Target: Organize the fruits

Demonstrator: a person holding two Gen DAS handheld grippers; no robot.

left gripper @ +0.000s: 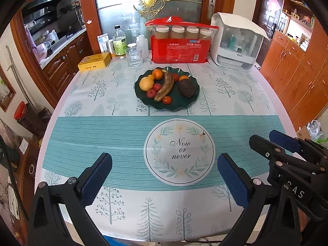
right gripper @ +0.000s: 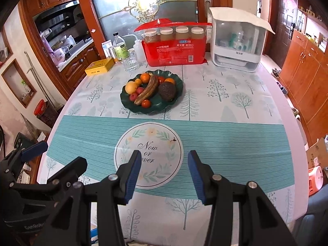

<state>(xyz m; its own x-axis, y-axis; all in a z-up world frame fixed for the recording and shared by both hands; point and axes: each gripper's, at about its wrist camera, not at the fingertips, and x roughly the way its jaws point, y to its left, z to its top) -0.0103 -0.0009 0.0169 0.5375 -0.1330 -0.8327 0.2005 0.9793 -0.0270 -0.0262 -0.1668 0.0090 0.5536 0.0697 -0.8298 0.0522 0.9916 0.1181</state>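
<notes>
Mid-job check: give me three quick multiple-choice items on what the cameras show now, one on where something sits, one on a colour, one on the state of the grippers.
1. Where does the banana lie?
A. on the green plate, among the other fruit
B. on the yellow tin
C. on the bare tablecloth

2. What colour is the tin at the table's far left?
A. red
B. yellow
C. white

3. How do the two grippers stand?
A. both shut on fruit
B. left shut on fruit, right open
C. both open and holding nothing

Answers:
1 A: the banana lies across the plate between the avocado and the round fruits.
2 B: the flat tin beside the drinking glass is yellow.
3 C: the left gripper and the right gripper each show parted fingers with only tablecloth between them.
</notes>
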